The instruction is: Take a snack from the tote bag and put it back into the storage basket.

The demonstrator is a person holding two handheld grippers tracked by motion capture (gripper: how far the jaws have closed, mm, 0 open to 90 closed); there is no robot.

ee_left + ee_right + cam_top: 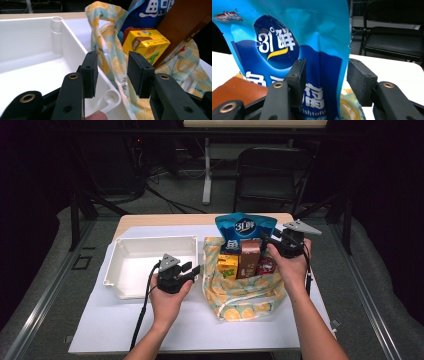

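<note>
Lemon-print cloth bag (245, 295) lies open on the white sheet (110, 325) that covers the table (150, 220), just right of the white plastic tray (131, 242). Inside it we see a blue snack pouch (245, 227) standing upright at the back, a yellow drink carton (227, 265) and a brown carton (248, 258) side by side in front of the pouch, and a small round red-lidded thing (266, 265) to their right.

Our left tongs (192, 270) sit over the near right corner of the tray, pointing toward the bag. In the left gripper view the jaws stand apart, and the bag's near edge (110, 60) runs through the gap between them; neither pad presses on the cloth, as far as we can tell. The yellow drink carton (146, 43) shows just beyond the right jaw, with the brown carton (185, 22) leaning behind it.

Our right tongs (270, 240) are at the right rear of the bag, beside the pouch. In the right gripper view the blue snack pouch (287, 42) rises straight ahead, its right edge within the open gap. The jaws stand apart and do not clamp it.
</note>
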